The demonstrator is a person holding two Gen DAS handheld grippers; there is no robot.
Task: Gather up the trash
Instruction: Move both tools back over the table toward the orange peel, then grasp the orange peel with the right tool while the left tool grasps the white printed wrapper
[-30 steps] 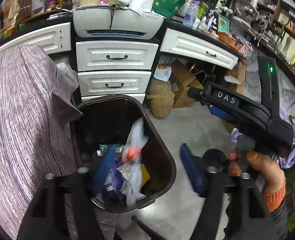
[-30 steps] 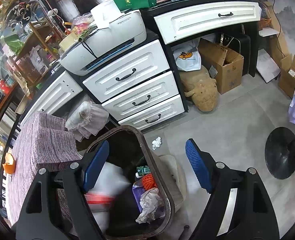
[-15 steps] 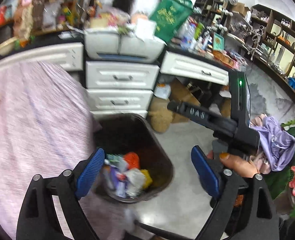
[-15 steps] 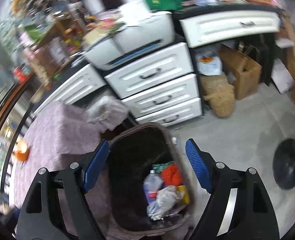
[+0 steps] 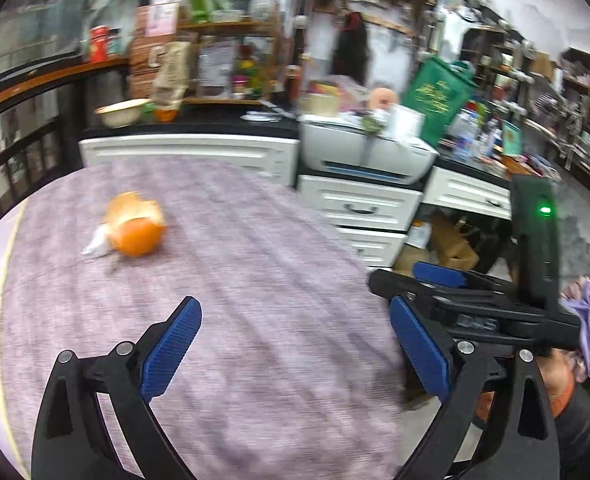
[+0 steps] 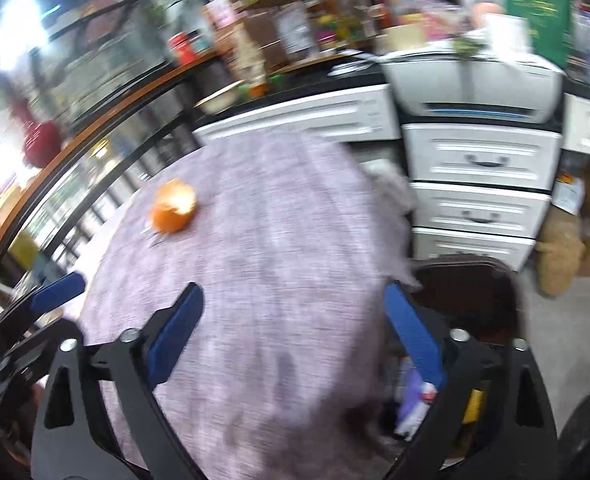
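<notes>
Now that both views have swung from the bin (image 6: 467, 292) to the table (image 5: 255, 264), the left tongs (image 5: 295, 340) and right tongs (image 6: 295, 328) have just opened wide, empty; trash (image 6: 415, 404) fills the bin lower right.

A hollow orange peel (image 5: 135, 226) lies on the purple tablecloth, far left. The dark trash bin (image 6: 471, 304) stands right, holding wrappers.

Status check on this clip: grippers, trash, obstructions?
Left gripper and right gripper open, jaws just opened wider, nothing between. Orange peel left on purple tablecloth. Bin beside table. Path clear.
</notes>
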